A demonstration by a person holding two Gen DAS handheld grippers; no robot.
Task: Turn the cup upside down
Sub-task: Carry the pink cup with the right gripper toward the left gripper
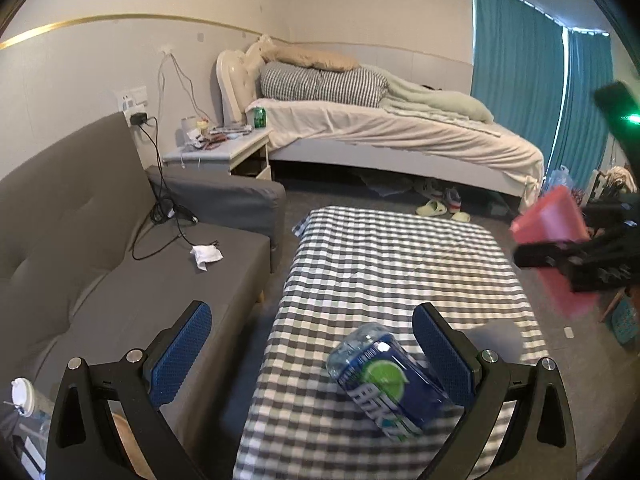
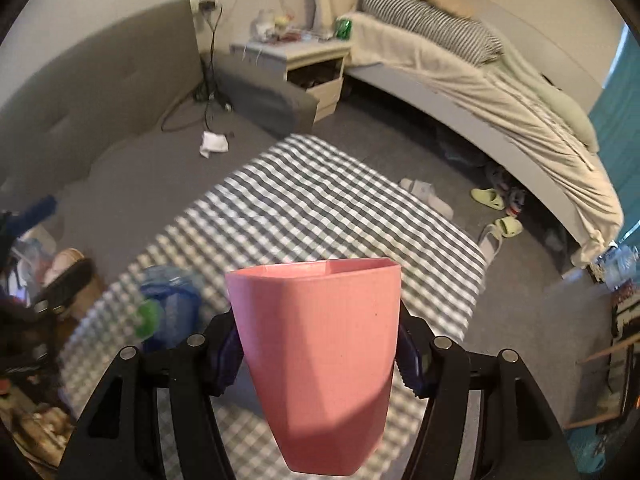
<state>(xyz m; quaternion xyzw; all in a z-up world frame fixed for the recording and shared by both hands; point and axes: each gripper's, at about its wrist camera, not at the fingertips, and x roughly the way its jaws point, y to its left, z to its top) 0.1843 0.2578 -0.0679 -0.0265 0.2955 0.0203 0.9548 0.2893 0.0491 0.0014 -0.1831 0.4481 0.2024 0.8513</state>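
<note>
Gripping the pink cup (image 2: 320, 344) in my right jaws above the checked surface (image 2: 320, 200), giving clearance for inverting; my left jaws are standing wide beside a bottle (image 1: 384, 380).

A blue-labelled clear plastic water bottle (image 1: 386, 380) lies on its side on the surface covered with a grey-and-white checked cloth (image 1: 396, 256). A grey fabric sofa (image 1: 120, 272) stands just beside the surface, with a crumpled white tissue (image 1: 206, 256) and a black cable (image 1: 160, 208) on its seat. Beyond are a white bedside cabinet (image 1: 224, 152), a bed with cream sheets (image 1: 400, 128), pale green slippers (image 2: 496, 208) on the floor, and teal curtains (image 1: 520, 68).
</note>
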